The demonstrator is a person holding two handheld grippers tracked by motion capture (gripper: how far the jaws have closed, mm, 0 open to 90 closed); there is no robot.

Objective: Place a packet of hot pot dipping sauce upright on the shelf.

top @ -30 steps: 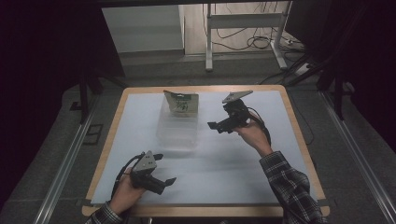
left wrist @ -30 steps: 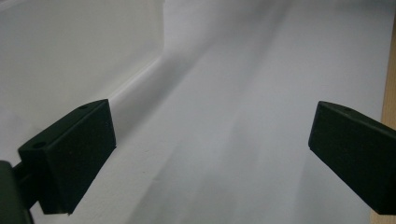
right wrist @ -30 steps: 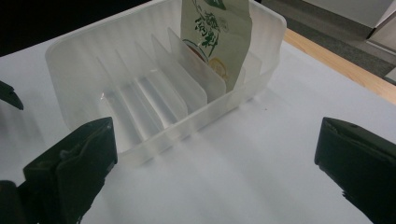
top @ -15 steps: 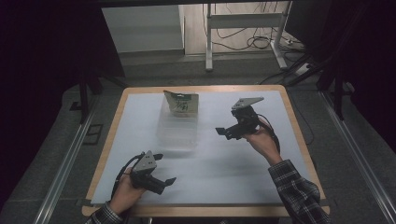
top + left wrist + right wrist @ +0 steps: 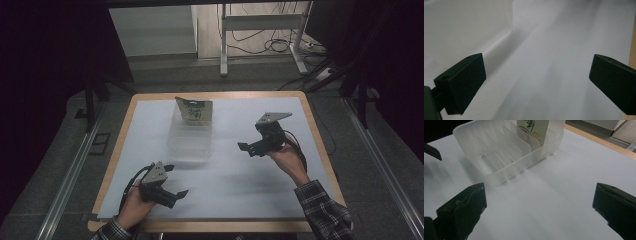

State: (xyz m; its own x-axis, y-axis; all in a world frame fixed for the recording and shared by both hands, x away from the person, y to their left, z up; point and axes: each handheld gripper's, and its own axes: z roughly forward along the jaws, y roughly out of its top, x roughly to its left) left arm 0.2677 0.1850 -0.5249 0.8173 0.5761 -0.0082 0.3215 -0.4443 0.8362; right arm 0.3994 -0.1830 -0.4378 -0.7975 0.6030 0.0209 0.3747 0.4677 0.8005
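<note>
Nearest me, my left gripper [image 5: 172, 194] sits low over the front-left part of the table [image 5: 300, 210], jaws spread wide with nothing between them. In the left gripper view its pads [image 5: 464, 82] frame only bare white tabletop, plus a pale wall on the left that I can't identify for sure, and a sliver of the wooden edge on the far right.

A bit further in, on the right side, my right gripper [image 5: 248, 148] is held up off the surface, pointing left toward the middle. It's released too, jaws well apart, holding nothing.

Past that, around the middle of the table, there's the clear plastic bin [image 5: 187, 142], a translucent tray with upright dividers inside. The right gripper view shows those slots [image 5: 499, 152] pretty nicely, and the near ones look empty.

At the bin's far end a green-and-white packet [image 5: 194, 109] stands upright in the last slot, leaning a little.

Beyond the table: floor, some cables, and a metal stand [image 5: 260, 22].
</note>
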